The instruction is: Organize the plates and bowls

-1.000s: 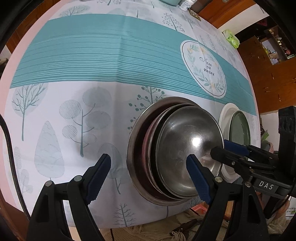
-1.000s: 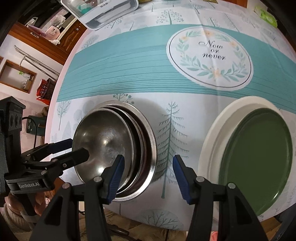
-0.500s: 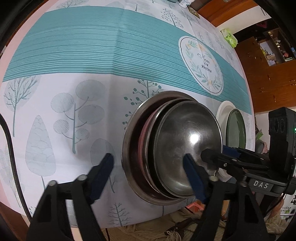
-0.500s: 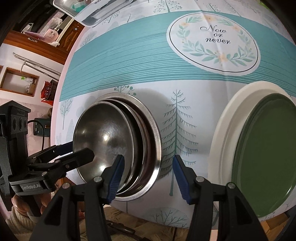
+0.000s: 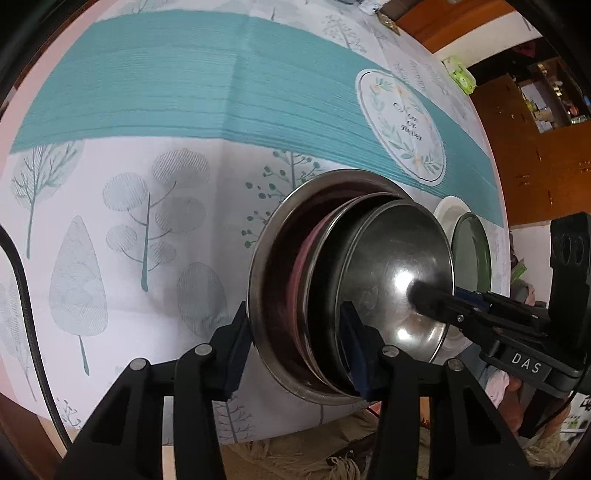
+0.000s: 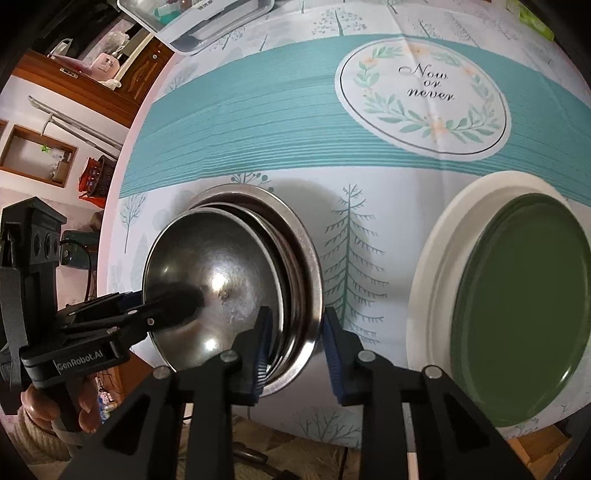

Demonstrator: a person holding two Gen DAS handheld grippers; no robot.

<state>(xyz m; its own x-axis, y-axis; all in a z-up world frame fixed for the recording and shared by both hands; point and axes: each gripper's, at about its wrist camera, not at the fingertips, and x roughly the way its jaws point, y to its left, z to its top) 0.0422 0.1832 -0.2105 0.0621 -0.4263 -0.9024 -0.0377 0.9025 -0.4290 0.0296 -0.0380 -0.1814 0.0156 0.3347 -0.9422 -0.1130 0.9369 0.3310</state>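
Note:
A stack of nested steel bowls (image 5: 391, 258) (image 6: 221, 258) sits at the table's near edge, with a pink one (image 5: 310, 251) showing between the rims. My left gripper (image 5: 293, 332) straddles the stack's left rims, one pad outside the biggest bowl (image 5: 273, 236) and one inside the smallest. Its jaws are closing, with a sliver of room left. My right gripper (image 6: 295, 343) straddles the right rims (image 6: 295, 236) the same way, also closing, a thin gap at its outer pad. Each gripper shows in the other's view (image 5: 421, 295) (image 6: 184, 299). A green plate (image 6: 517, 306) lies on a white plate (image 6: 432, 288) to the right.
The tree-patterned cloth with a teal band (image 6: 258, 122) covers the table, and its near edge is just below the bowls. A clear lidded box (image 6: 199, 22) stands at the far left. A hand (image 6: 37, 402) holds the left gripper, and a black cable (image 5: 22, 288) hangs at the left.
Both grippers have narrowed their jaws around the bowl stack's opposite rims. The left one has also come closer to the bowls. The bowls have not moved.

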